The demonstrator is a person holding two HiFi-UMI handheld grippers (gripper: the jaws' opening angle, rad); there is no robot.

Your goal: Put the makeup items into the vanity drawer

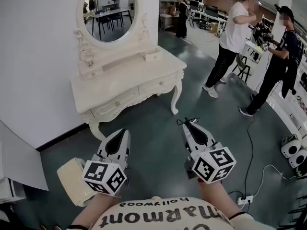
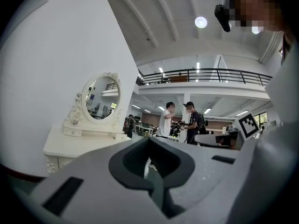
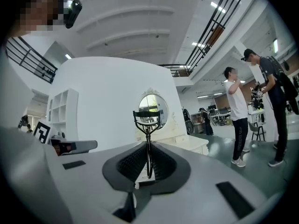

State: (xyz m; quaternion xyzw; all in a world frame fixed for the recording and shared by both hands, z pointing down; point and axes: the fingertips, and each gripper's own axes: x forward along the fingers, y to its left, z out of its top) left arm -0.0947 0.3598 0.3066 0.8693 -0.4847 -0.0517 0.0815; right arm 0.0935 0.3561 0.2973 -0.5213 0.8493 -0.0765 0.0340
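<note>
A cream vanity [image 1: 129,83] with a round mirror [image 1: 107,11] stands against the white wall ahead; its two front drawers [image 1: 156,86] look closed. My right gripper [image 1: 190,124] is shut on a black eyelash curler [image 3: 148,139], whose curved head [image 1: 187,121] sticks out past the jaws. In the right gripper view the curler stands upright between the pads, with the vanity [image 3: 187,143] beyond it. My left gripper [image 1: 118,134] is shut with nothing between its jaws; in the left gripper view [image 2: 152,164] the vanity [image 2: 79,146] sits to the left. Both grippers hover above the floor, well short of the vanity.
Two people [image 1: 235,37] stand at the right rear beside a stool. A cream padded stool [image 1: 76,181] lies at my lower left. A black cable [image 1: 249,147] and a power strip [image 1: 243,200] cross the floor at right. White round devices [image 1: 293,150] sit at the right edge.
</note>
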